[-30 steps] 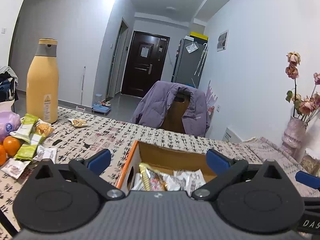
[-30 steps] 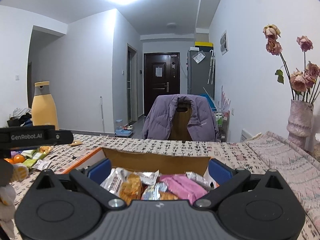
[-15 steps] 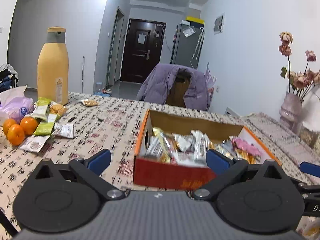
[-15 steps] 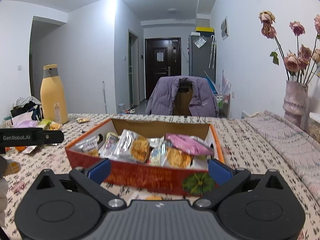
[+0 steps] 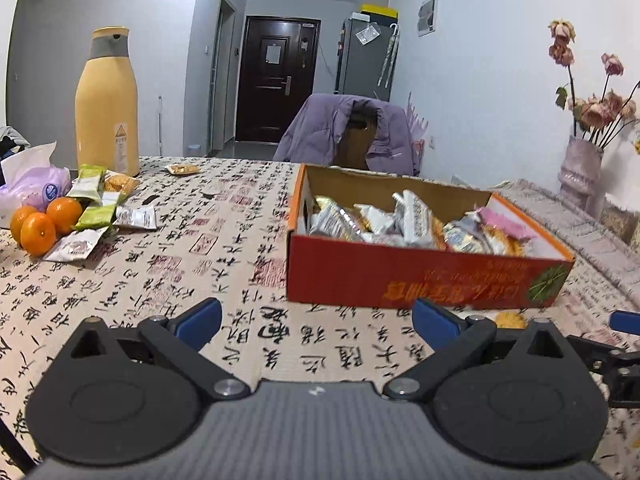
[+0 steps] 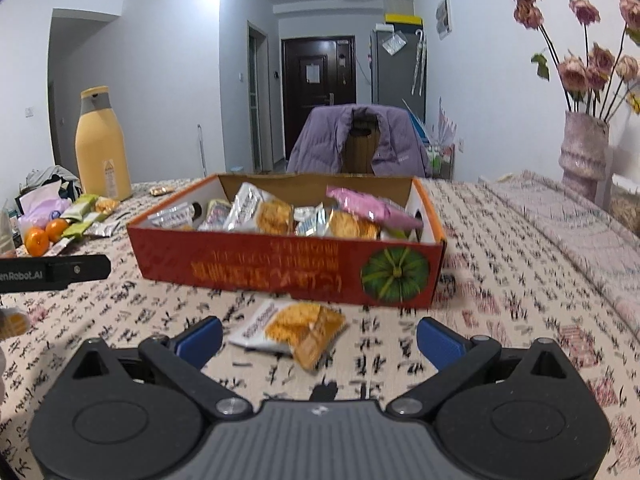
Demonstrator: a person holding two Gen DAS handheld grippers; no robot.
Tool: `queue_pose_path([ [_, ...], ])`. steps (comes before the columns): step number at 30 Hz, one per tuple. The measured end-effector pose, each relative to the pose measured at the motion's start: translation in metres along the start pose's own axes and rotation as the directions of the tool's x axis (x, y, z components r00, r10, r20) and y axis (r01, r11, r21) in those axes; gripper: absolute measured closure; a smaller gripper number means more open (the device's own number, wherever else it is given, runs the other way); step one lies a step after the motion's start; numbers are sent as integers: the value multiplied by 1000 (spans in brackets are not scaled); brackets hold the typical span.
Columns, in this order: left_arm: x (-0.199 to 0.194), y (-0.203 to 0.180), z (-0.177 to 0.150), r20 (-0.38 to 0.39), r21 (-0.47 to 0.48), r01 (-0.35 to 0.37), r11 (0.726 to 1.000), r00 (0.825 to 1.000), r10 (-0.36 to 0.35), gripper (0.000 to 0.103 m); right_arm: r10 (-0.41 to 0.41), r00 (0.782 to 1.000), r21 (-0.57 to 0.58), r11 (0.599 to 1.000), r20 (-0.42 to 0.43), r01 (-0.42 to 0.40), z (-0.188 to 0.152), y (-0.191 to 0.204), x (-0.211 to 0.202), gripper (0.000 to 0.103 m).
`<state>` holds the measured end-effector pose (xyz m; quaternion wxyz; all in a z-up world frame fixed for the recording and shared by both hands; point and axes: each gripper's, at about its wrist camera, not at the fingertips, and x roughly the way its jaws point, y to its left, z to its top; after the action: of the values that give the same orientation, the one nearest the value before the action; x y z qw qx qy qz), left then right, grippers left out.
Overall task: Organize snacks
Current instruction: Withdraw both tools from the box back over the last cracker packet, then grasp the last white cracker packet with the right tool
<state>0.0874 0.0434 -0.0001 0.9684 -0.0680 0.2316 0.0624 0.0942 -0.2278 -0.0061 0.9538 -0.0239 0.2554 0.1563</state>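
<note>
- Sitting near the middle of the surface (image 5: 224,248), the red box (image 6: 280,268) already filled with many wrapped snacks.
- Still lying outside: one orange-printed packet (image 6: 296,328) just in front of the box, and a loose pile of packets (image 5: 100,208) by the oranges (image 5: 44,224) toward the left edge.
- Holding nothing, both the left tool (image 5: 316,322) and the right tool (image 6: 318,334), fingers spread wide.
- Showing the front packet fully only in the right view; barely peeking past a finger in the left.

Only "enRobot.AI" reads clearly — on the left gripper (image 6: 54,271) side.
</note>
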Motion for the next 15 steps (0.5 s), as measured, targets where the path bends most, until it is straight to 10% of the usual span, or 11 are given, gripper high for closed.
queue_pose_path([
  [15,11,2,-17,-1,12,-3,1000,1000,3,0,-28,998,-23,999,-59,26,-1,14,22,0],
])
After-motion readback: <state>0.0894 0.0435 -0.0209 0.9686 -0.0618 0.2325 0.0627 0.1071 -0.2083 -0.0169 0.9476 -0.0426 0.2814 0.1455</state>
